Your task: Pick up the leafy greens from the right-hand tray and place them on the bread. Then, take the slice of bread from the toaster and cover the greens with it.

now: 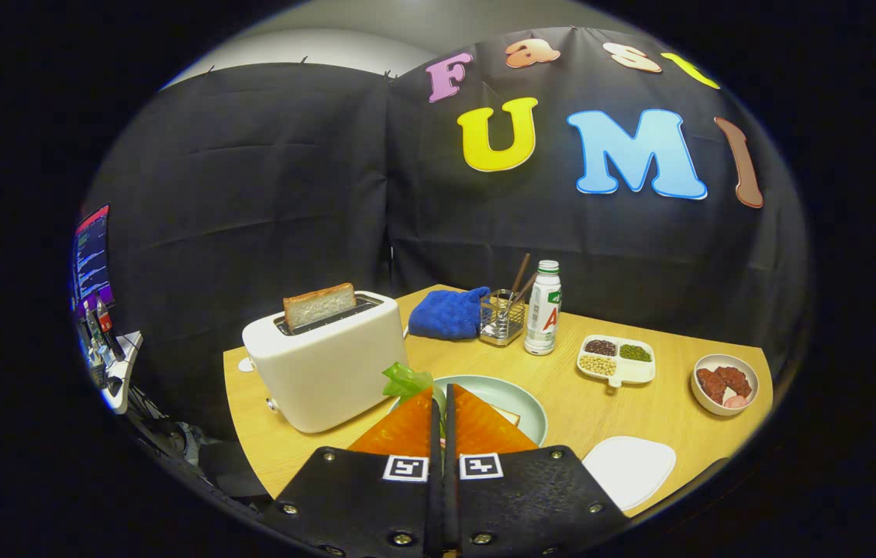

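White toaster at left, slice standing in its slot; green leaves pinched between near-closed fingers of gripper over plate with bread. Best lowered flat, centred, then released.

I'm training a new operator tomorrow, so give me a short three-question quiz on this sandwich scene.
1. True or false: the gripper is shut on the leafy greens.
2. Multiple choice: the slice of bread that will cover the greens is (a) lying on the plate, (b) standing in the toaster, (c) beside the bottle.
3. Fill in: the blue thing between the toaster and the wire holder is a ____.

Key: 1 true, the fingers are closed together with the greens sticking out just past them, above the plate. 2 b. 3 glove.
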